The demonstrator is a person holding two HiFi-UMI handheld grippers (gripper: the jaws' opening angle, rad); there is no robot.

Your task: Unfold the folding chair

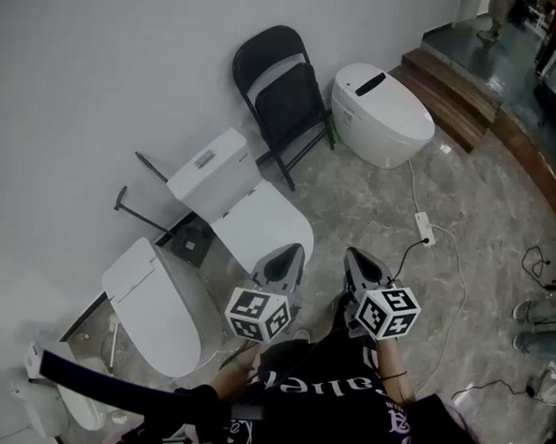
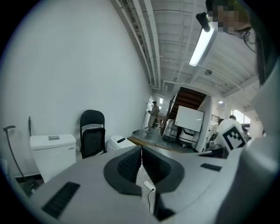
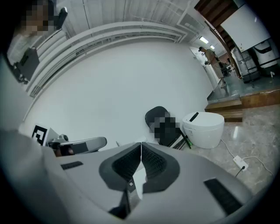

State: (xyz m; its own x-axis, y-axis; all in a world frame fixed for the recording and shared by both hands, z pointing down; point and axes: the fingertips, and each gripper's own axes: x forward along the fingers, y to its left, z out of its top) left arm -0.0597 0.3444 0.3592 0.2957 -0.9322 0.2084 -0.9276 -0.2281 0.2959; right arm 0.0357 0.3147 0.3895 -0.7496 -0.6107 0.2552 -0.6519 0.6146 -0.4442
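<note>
Nearest, at 6 o'clock in the head view: left gripper [image 1: 288,255] and right gripper [image 1: 355,259] side by side. Both have their jaws pressed together with nothing between them. At 10 o'clock from them is a white toilet with tank [image 1: 215,170], near the left gripper. At 2 o'clock a power strip [image 1: 424,228] lies on the floor. Farthest, at 12 o'clock: the folding chair [image 1: 281,95], black. It looks folded and is propped against the wall, well apart from both grippers. A round white toilet [image 1: 383,115] is just beside it at 1 o'clock.

Step is likely the approach, chair untouched. Next move likely calls for closing in and parting the jaws. Then 1 gripper steadies the backrest while the other pulls the seat down, clear of the round toilet.
</note>
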